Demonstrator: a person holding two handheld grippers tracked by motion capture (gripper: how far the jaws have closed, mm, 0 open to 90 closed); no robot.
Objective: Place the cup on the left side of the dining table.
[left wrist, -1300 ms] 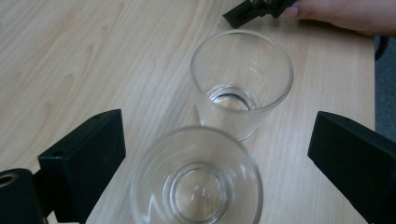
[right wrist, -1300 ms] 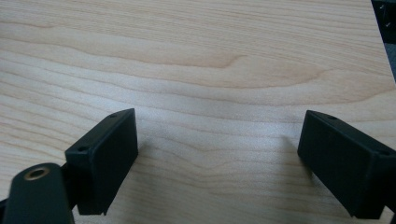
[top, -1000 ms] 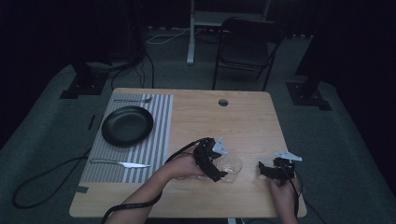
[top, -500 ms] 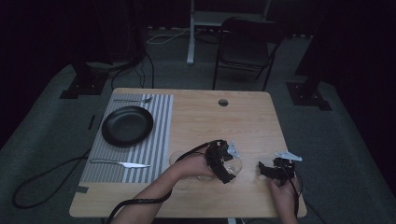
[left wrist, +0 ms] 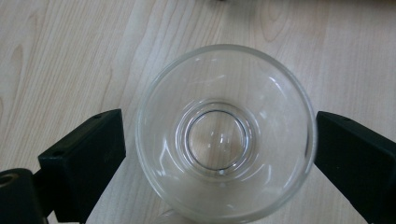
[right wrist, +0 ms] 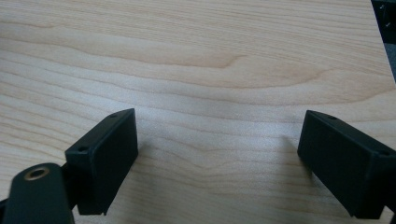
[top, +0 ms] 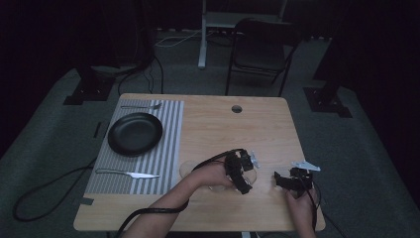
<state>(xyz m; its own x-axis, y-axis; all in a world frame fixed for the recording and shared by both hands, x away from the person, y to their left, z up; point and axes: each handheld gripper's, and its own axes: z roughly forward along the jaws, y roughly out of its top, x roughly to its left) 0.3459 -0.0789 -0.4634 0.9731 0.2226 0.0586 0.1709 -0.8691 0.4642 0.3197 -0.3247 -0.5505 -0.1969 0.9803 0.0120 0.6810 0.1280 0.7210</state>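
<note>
The left hand-held gripper points down at the surface, its jaws spread on either side of a clear glass. The glass stands upright between them, seen straight down its mouth (round base showing through the bottom). The right-hand jaw in that view lies at or just off the rim; the other stands slightly apart from it, so no firm pinch shows. In the high view this left hand-held gripper sits near the front edge, with the right hand-held gripper just beside it, apart. The right one's jaws are spread wide with bare wood between them. Well beyond the left hand-held gripper, a striped mat carries a black plate, a knife and a fork.
</note>
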